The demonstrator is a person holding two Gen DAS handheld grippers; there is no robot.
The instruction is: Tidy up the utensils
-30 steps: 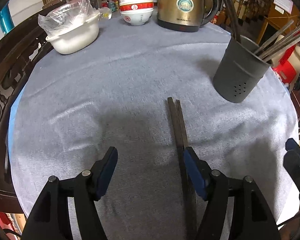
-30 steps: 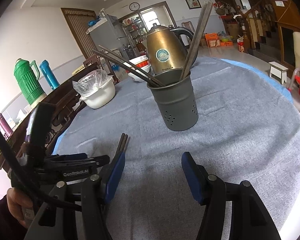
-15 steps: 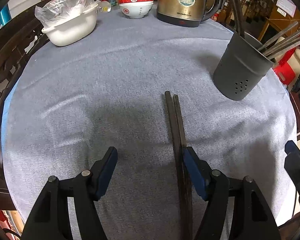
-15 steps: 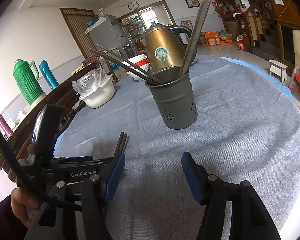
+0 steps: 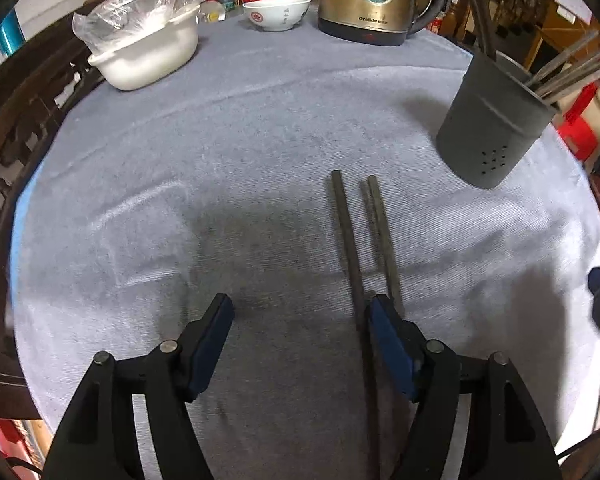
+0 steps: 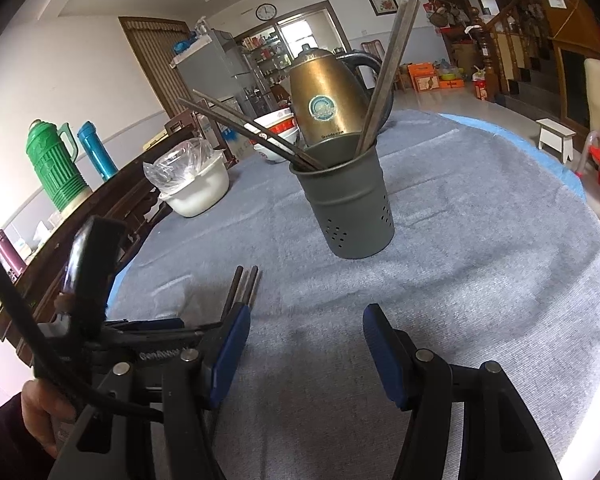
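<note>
Two dark chopsticks (image 5: 346,240) lie on the grey cloth, pointing away from me with their far tips a little apart. My left gripper (image 5: 300,332) stands open over them. One stick runs along the inner side of its right finger (image 5: 388,340); the other passes out of sight behind that finger. Neither pad presses on them. The dark grey holder (image 5: 492,128) stands at the far right with several chopsticks in it. In the right wrist view the holder (image 6: 348,208) is straight ahead. My right gripper (image 6: 304,348) is open and empty above the cloth, with the chopsticks (image 6: 244,284) to its left.
A brass kettle (image 5: 368,0), stacked bowls (image 5: 276,4) and a white tub with a plastic bag (image 5: 144,48) line the far side. Dark carved wood borders the table's left edge. A green flask (image 6: 52,164) stands on a sideboard. A hand (image 6: 40,412) holds the left gripper.
The far tips of the two chopsticks, which lay together, have spread apart. The left view has shifted slightly over the table. The right gripper has not moved.
</note>
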